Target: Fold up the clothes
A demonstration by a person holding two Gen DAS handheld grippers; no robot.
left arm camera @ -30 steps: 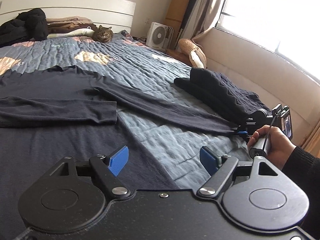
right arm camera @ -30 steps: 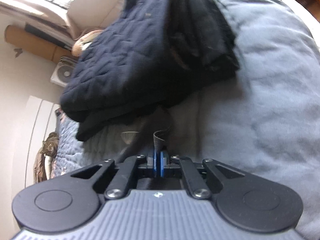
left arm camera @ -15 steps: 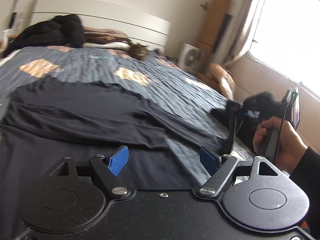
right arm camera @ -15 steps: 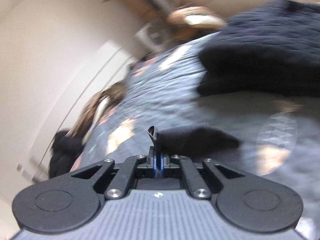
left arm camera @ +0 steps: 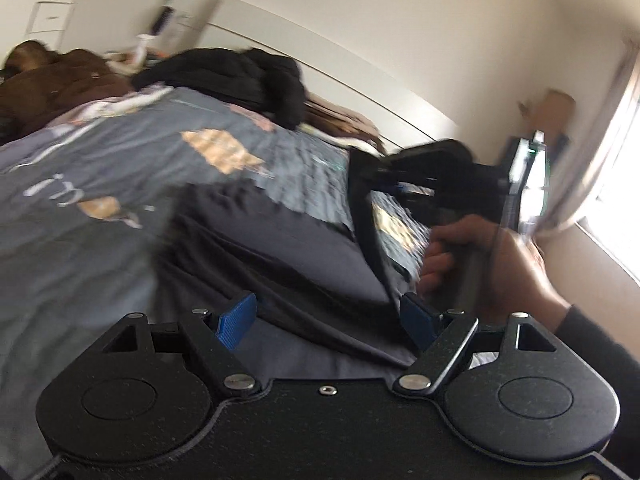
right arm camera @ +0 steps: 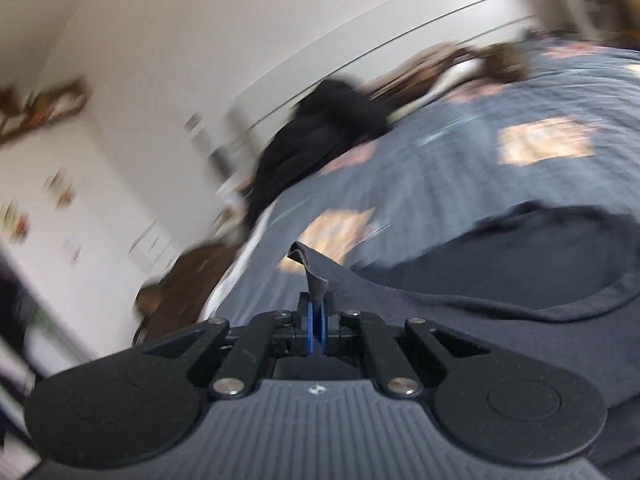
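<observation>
A dark navy long-sleeved shirt [left arm camera: 280, 252] lies spread on the bed's grey patterned quilt [left arm camera: 100, 184]. My right gripper [right arm camera: 316, 320] is shut on the cuff of the shirt's sleeve [right arm camera: 310, 276], with the neckline [right arm camera: 560, 304] showing just beyond it. In the left wrist view that same right gripper [left arm camera: 384, 184] is lifted above the shirt, held by a hand [left arm camera: 492, 264], and the sleeve [left arm camera: 368, 240] hangs from it in a taut strip. My left gripper [left arm camera: 324, 320] hovers open over the shirt's lower part, holding nothing. Both views are motion-blurred.
A black jacket [left arm camera: 248, 76] and a brown garment [left arm camera: 60, 80] are piled near the white headboard [left arm camera: 360, 92]. A bright window [left arm camera: 616, 200] is at the right. White wall and cupboards [right arm camera: 80, 200] stand beyond the bed's side.
The right gripper has lifted the sleeve cuff and carried it from beside the folded dark pile at the bed's right across over the shirt. The left gripper has swung left, still open.
</observation>
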